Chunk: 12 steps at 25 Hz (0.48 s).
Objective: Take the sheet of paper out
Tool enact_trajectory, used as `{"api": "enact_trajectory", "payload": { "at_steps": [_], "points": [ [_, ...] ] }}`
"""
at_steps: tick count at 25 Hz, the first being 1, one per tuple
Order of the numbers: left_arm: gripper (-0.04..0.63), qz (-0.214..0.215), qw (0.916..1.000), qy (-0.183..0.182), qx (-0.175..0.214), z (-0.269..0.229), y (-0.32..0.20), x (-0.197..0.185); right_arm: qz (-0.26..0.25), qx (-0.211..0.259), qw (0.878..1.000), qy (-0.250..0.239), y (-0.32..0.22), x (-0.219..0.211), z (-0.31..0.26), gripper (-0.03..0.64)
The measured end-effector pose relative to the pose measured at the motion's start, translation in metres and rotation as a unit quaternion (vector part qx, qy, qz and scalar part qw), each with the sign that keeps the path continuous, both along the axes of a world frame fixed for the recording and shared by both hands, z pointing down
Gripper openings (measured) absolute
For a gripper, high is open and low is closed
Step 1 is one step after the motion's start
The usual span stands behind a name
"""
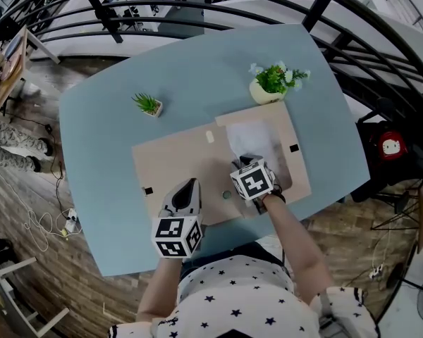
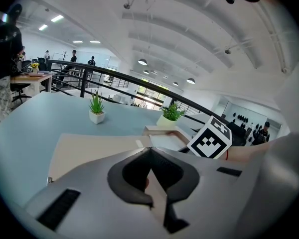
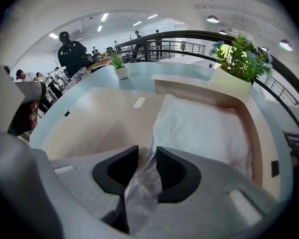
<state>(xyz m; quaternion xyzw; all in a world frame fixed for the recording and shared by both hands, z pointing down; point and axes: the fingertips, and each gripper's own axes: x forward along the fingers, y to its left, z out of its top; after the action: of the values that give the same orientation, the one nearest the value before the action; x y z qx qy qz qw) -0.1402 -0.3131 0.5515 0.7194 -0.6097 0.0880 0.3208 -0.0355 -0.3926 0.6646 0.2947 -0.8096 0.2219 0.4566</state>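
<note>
Both grippers are closed: left gripper (image 2: 149, 169) clamps the near edge of the board (image 1: 175, 162); right gripper (image 3: 143, 164) pinches the near corner of the paper (image 3: 205, 129). Paper lies on the board's right half. Draw it out low and slowly.

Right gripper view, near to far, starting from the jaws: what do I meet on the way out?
The right gripper, shut on the sheet's corner → sheet of paper → far flap of the cardboard folder → potted plant → railing.
</note>
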Motion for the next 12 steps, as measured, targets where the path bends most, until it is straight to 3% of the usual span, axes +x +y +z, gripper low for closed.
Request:
{"api": "enact_trajectory", "payload": {
  "at_steps": [7,12],
  "points": [
    [0.002,0.003,1.0000,0.002,0.002,-0.0018,0.0009,-0.0003,0.002,0.004,1.000,0.006,-0.0009,-0.0011,0.0001,0.087],
    [0.002,0.006,1.0000,0.003,0.004,-0.0029,0.0036,0.0022,-0.005,0.001,1.000,0.003,0.0003,-0.0024,0.0017,0.031]
  ]
}}
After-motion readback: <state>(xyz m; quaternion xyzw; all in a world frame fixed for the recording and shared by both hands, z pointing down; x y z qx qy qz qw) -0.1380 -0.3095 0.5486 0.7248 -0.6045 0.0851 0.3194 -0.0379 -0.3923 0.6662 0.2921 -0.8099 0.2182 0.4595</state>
